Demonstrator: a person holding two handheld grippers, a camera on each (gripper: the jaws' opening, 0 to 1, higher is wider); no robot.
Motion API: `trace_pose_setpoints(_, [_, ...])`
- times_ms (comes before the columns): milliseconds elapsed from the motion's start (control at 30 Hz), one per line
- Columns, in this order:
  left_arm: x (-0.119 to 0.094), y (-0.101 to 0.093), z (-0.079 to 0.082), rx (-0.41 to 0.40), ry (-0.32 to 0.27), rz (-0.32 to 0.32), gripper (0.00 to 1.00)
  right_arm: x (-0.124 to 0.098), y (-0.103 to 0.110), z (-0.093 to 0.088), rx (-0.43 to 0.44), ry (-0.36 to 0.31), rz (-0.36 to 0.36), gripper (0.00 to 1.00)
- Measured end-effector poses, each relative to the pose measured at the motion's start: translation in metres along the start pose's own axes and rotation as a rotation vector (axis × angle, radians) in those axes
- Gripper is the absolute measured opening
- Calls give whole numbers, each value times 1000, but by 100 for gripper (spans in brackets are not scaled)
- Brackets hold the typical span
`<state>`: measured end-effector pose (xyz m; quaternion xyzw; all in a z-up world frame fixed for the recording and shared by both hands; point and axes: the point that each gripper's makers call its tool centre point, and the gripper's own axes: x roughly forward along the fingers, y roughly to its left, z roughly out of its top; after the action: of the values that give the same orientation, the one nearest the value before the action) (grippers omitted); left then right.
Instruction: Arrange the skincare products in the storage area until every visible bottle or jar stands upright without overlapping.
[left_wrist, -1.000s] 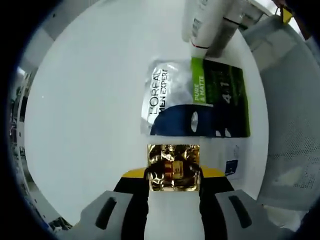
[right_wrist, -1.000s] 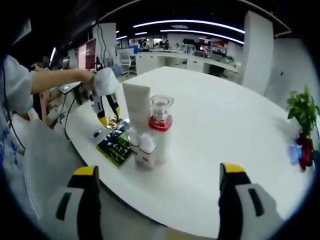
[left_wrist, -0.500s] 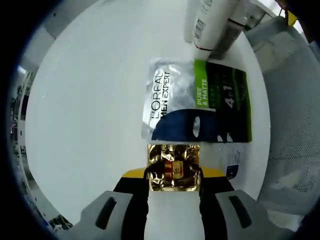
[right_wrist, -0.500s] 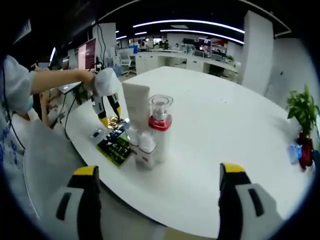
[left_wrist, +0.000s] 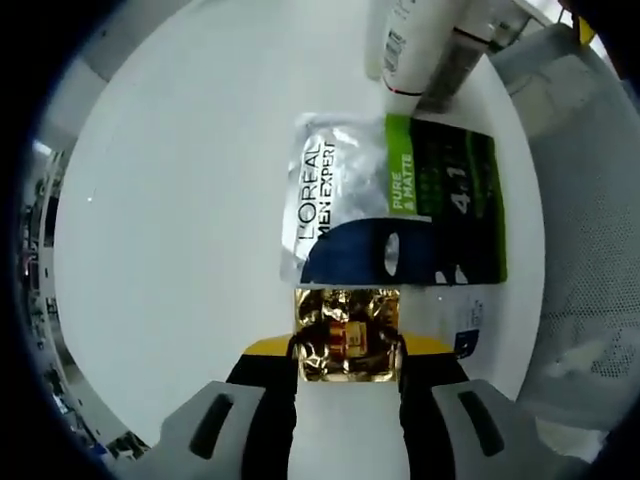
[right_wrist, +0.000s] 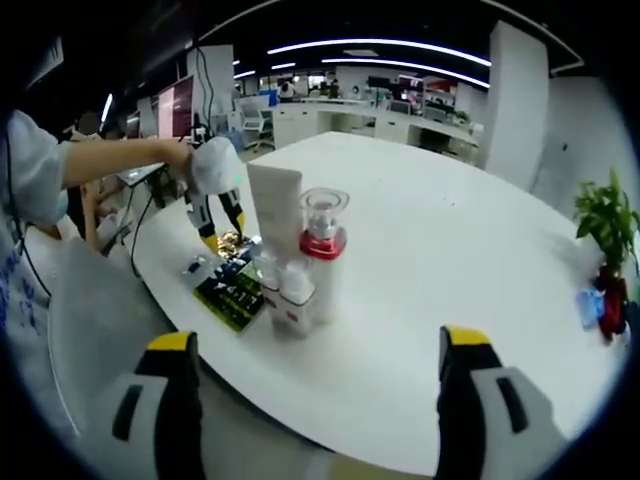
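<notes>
Skincare sachet of gold foil (left_wrist: 348, 334) sat clamped between the left gripper's (left_wrist: 349, 350) jaws, over the white table (left_wrist: 180, 220) beside a flat mask packet (left_wrist: 395, 200) (light, crinkly, likely slippery). The right gripper (right_wrist: 315, 395) hung spread wide, near upright bottles (right_wrist: 300, 265).

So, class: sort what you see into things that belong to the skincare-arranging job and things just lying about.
Belongs to the job:
- gold sachet, in the left gripper
- L'Oreal mask sachet
- white tube
- red-collared bottle
- small white bottles

Just lying about:
- potted plant
- small blue-and-white packet
</notes>
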<state>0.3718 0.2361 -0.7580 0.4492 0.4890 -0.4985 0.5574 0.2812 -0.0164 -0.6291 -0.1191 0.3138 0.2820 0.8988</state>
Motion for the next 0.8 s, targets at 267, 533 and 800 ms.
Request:
trace_pose_setpoints(267, [1,1,4,2,-20,3,45,-1,-1,2,-4,-4,-1,100])
trace_pose_setpoints(533, [-7,1,6,-11,-53,15,46,-2,-2,3,-8,-8,-6,100])
trace_pose_setpoints(800, [-22,3,9,-68,-121,64,50,-3,0,6,-13,-18,-8,100])
